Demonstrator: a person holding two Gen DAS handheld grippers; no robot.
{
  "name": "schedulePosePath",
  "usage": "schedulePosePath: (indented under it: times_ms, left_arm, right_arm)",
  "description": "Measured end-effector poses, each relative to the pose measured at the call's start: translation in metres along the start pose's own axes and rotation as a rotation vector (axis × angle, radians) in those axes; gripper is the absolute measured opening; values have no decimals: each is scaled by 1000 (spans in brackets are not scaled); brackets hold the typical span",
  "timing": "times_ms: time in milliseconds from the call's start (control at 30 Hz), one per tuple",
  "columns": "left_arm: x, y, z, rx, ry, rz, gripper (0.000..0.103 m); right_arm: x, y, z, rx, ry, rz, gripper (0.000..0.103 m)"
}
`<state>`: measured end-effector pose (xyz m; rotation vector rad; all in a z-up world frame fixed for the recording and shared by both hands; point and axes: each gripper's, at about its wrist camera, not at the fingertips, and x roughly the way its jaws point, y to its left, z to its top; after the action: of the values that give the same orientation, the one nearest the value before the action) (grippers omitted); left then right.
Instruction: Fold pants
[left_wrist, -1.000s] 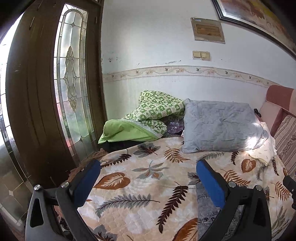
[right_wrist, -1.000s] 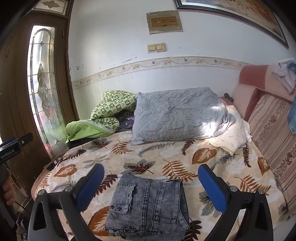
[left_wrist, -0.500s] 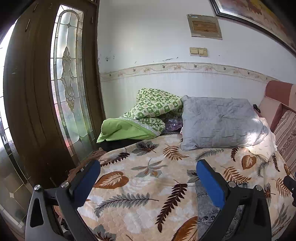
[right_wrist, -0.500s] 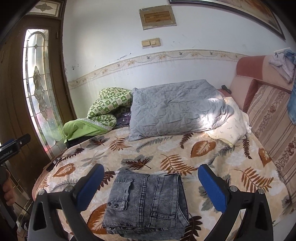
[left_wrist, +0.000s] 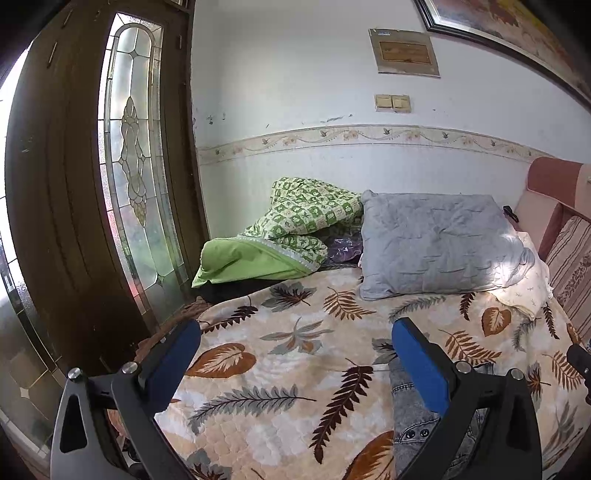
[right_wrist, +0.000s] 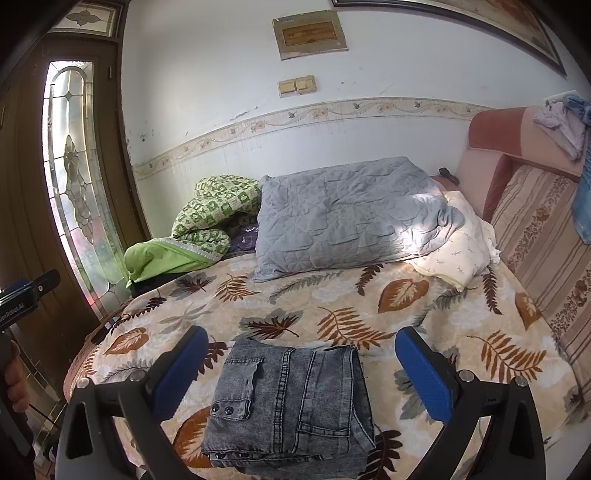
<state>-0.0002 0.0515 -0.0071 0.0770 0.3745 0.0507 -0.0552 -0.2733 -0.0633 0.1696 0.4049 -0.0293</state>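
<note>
Grey acid-washed denim pants (right_wrist: 291, 402) lie folded in a compact stack on the leaf-print bedspread (right_wrist: 332, 306), near the bed's front edge. My right gripper (right_wrist: 301, 350) hangs open above and just in front of the stack, its blue pads apart and empty. In the left wrist view only the stack's left part (left_wrist: 410, 417) shows, behind the right finger. My left gripper (left_wrist: 295, 343) is open and empty over the bedspread (left_wrist: 280, 369), to the left of the pants. The left gripper's body (right_wrist: 22, 299) and a hand show at the right wrist view's left edge.
A grey quilted pillow (right_wrist: 347, 214), a cream pillow (right_wrist: 461, 251) and a bunched green blanket (right_wrist: 192, 236) lie at the back of the bed against the wall. A striped sofa back (right_wrist: 546, 266) runs along the right. A wooden door with stained glass (left_wrist: 136, 177) stands left.
Both grippers have drawn back and risen slightly from the bed; the pants lie as before, and both grippers stay open.
</note>
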Motion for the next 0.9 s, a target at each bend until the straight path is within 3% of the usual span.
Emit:
schedulePosePath:
  times_ms: [633, 900]
  left_arm:
    - [-20, 13, 2, -27, -26, -10, 103]
    - [-12, 13, -5, -18, 10, 19, 103]
  right_arm:
    - [-21, 21, 10, -38, -50, -9, 102]
    - [-18, 29, 7, -53, -36, 6, 102]
